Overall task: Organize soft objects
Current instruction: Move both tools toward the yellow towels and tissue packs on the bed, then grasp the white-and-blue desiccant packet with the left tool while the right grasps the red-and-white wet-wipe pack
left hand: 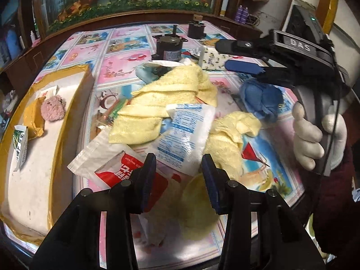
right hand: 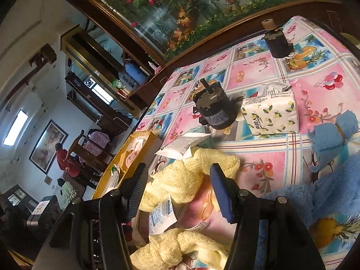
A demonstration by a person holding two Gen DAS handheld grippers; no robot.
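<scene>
Yellow towel (left hand: pixel 166 103) bunched, long axis diagonal, near-left to far-right

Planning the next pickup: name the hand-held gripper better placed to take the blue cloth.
Right. The right hand-held gripper hovers just above the blue cloth, jaws apart and empty. The left hand-held gripper sits over the yellow towel and plastic packets, farther from it.

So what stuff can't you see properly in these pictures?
- Table under the yellow towel, left wrist view: covered by the cloth and packets.
- White packet print, left wrist view: blurred, mostly unreadable.
- Blue cloth, right wrist view: cut off by the right edge.
- Box bottom, left wrist view: partly hidden by the left hand-held gripper.
</scene>
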